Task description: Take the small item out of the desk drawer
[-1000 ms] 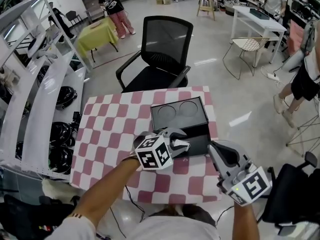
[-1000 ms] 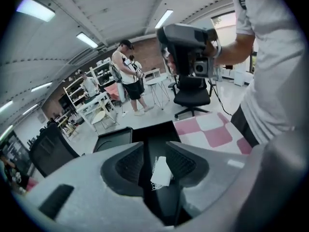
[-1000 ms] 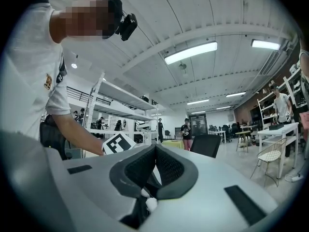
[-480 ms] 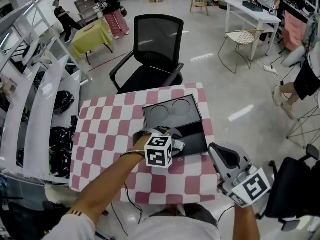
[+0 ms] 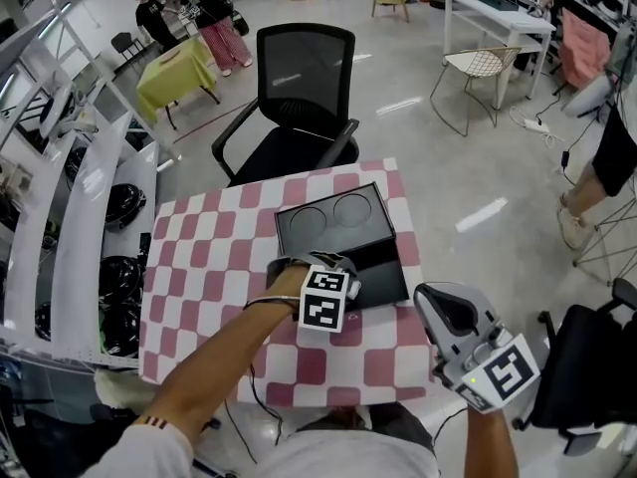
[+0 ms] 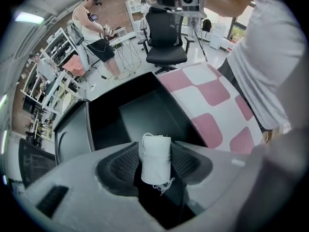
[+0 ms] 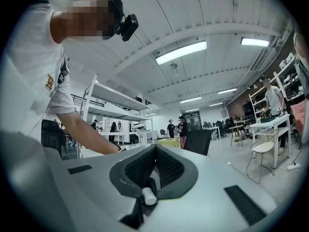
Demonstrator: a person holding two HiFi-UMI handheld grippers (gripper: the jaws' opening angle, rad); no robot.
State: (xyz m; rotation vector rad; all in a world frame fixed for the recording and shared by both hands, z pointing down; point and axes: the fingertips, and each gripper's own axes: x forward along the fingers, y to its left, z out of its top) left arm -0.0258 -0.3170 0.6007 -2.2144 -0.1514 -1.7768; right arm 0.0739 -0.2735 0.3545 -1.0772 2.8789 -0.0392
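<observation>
A black desk box (image 5: 333,217) with two round hollows on top stands on the checkered table (image 5: 209,267), its drawer (image 5: 383,267) pulled out toward me. My left gripper (image 5: 345,267) reaches into the drawer's front left part. In the left gripper view a small white cloth roll (image 6: 155,161) with loose threads lies between the spread pads of the left gripper (image 6: 155,150), and the pads do not squeeze it. My right gripper (image 5: 438,302) hangs off the table's near right corner, shut and empty. In its own view the right gripper (image 7: 155,151) points up at the ceiling.
A black office chair (image 5: 299,88) stands behind the table. White shelving (image 5: 70,217) runs along the left side. Another dark chair (image 5: 597,366) sits at the right. People stand far back by a yellow-covered table (image 5: 184,68).
My left gripper has turned and dipped into the open drawer. The right gripper has hardly moved.
</observation>
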